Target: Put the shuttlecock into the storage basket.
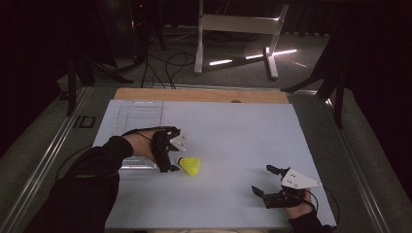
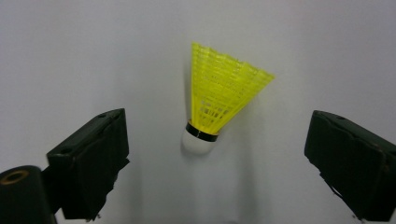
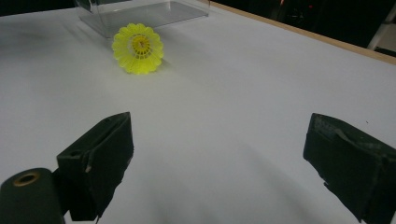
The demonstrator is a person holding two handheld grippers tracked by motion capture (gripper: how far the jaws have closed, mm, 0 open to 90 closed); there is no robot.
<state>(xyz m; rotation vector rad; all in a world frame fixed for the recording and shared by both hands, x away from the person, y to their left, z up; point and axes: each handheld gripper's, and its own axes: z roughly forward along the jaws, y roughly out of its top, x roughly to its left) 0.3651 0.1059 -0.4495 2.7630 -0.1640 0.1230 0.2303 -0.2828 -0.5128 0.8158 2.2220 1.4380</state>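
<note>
A yellow shuttlecock (image 1: 190, 165) with a white cork lies on its side on the white table sheet (image 1: 233, 131), left of centre. My left gripper (image 1: 174, 154) hovers just left of it, jaws open. In the left gripper view the shuttlecock (image 2: 219, 98) lies between and just beyond the two black pads (image 2: 93, 154), cork nearest me, with a wide gap on each side and nothing touching it. My right gripper (image 1: 261, 178) rests open near the front right edge, with nothing in it. Its own view looks into the shuttlecock's open skirt (image 3: 138, 48) far off beyond the open jaws.
A clear plastic box (image 1: 138, 116) sits at the table's back left, right behind the left hand, and its near corner (image 3: 140, 11) is just past the shuttlecock. A wooden table edge (image 1: 204, 94) runs along the back. A white stand (image 1: 238, 29) and cables are on the floor beyond.
</note>
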